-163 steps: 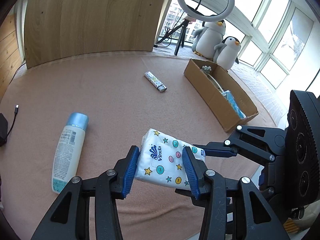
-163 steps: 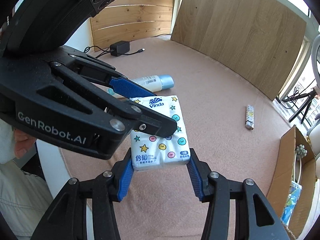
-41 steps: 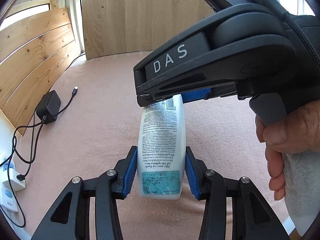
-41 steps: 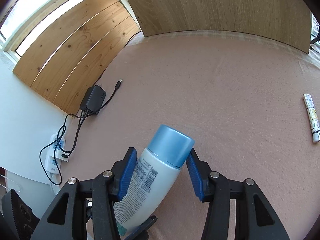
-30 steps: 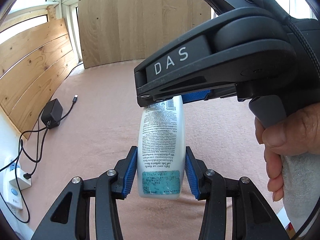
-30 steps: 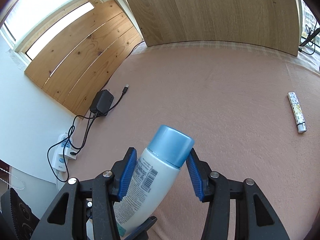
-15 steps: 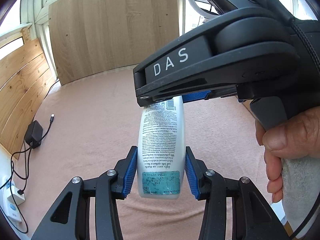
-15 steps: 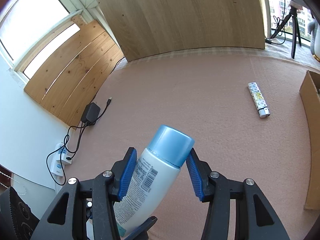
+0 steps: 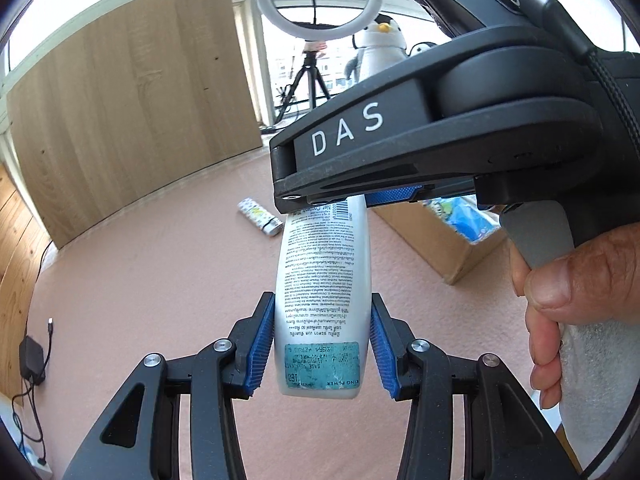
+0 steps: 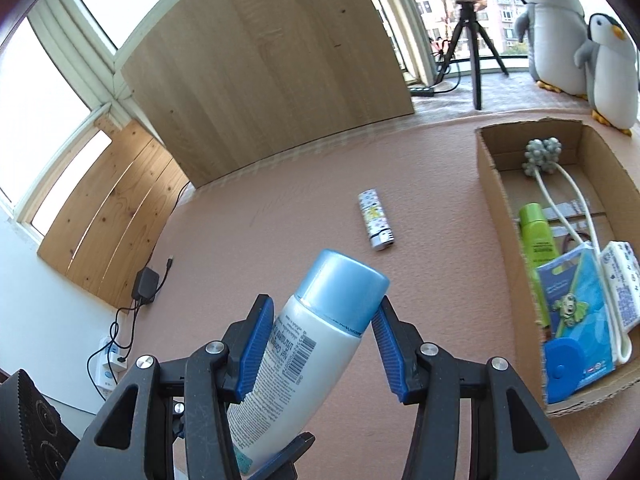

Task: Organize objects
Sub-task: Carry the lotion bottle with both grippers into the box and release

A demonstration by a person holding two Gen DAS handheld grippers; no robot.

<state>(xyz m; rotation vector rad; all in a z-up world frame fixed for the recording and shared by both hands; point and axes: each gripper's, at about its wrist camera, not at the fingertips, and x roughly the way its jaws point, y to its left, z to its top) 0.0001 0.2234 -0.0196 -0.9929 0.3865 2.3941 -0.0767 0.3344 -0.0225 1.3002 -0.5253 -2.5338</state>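
**A:** So where's it at? Both claws are on the white plastic lotion bottle with the pale blue cap (image 10: 320, 332). The left gripper (image 9: 316, 344) is clamped on the flat bottom end, and the right gripper (image 10: 324, 332) is clamped just under the cap, so neither one is holding anything else.

**B:** Yep, and it's up in the air over the pink mat (image 10: 280, 216), not resting on anything. The long axis runs claw to claw, cap end leading.

**A:** The open brown cardboard box (image 10: 494, 184) is ahead and off to the right of the bottle (already pretty full at the near end). The right hand is nearer to it, I'd guess.

**B:** The small patterned white lighter (image 10: 376, 224) lies on the mat left of the box.
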